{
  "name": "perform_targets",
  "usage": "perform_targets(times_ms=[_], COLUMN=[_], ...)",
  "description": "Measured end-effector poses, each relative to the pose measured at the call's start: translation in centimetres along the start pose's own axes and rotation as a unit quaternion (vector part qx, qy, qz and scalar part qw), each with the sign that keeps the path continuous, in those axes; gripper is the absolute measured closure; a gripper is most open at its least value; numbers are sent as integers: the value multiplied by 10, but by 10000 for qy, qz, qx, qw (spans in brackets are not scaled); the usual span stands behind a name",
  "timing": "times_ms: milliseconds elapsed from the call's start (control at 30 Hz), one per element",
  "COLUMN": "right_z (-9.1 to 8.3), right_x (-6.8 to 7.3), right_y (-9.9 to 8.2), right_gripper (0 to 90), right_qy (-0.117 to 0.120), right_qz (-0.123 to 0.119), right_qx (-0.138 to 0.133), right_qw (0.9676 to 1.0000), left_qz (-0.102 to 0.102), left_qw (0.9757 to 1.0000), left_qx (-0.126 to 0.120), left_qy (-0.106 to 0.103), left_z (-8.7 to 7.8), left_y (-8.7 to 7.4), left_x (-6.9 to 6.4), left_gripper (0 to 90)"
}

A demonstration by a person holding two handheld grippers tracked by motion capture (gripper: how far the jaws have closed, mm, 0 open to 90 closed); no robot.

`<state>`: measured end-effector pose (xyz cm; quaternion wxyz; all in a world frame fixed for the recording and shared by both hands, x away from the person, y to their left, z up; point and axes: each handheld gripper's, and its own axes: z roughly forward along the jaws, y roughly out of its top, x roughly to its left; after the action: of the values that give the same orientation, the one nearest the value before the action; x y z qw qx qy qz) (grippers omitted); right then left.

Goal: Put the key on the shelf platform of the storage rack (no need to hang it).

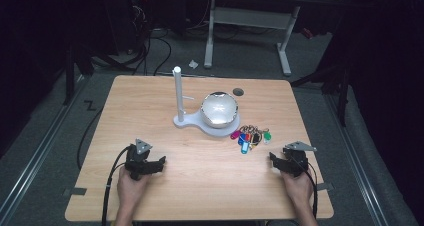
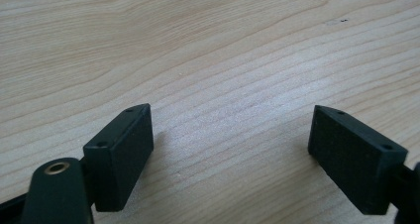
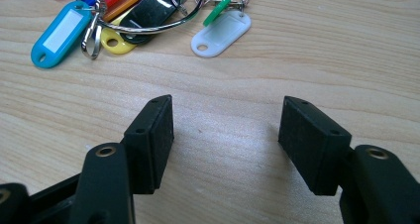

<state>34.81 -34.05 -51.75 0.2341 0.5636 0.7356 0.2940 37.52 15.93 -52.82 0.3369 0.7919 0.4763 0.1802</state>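
One wooden table (image 1: 200,186) carries everything. On it stands one white stand (image 1: 178,93) with an upright post, and one shiny silver ball (image 1: 219,108) sits on the stand's base. Just right of the base lies one bunch of key tags (image 1: 250,136); the right gripper view shows seven tags: blue, yellow, black, white, green, red and purple. Two grippers rest near the front edge, well apart. The left gripper (image 2: 230,135) is spread over bare wood. The right gripper (image 3: 225,130) is spread too, empty, with the key tags near its tips.
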Motion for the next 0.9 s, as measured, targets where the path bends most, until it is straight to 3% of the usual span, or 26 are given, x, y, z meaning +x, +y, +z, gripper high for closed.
perform_targets(times_ms=[367, 600, 900], right_z=[-1, -2, -10], right_x=[4, 9, 17], right_y=[1, 2, 4], right_gripper=[388, 442, 478], right_qy=[78, 81, 395], right_qz=[86, 16, 73], right_qx=[40, 48, -214], right_qw=[9999, 10000, 9990], left_qz=[-7, -6, -7], left_qw=[10000, 10000, 10000], left_qx=[-1, 2, 1], left_qy=[-1, -8, -11], left_z=[0, 0, 0], left_y=[0, 0, 0], left_x=[0, 0, 0], left_gripper=[181, 181, 181])
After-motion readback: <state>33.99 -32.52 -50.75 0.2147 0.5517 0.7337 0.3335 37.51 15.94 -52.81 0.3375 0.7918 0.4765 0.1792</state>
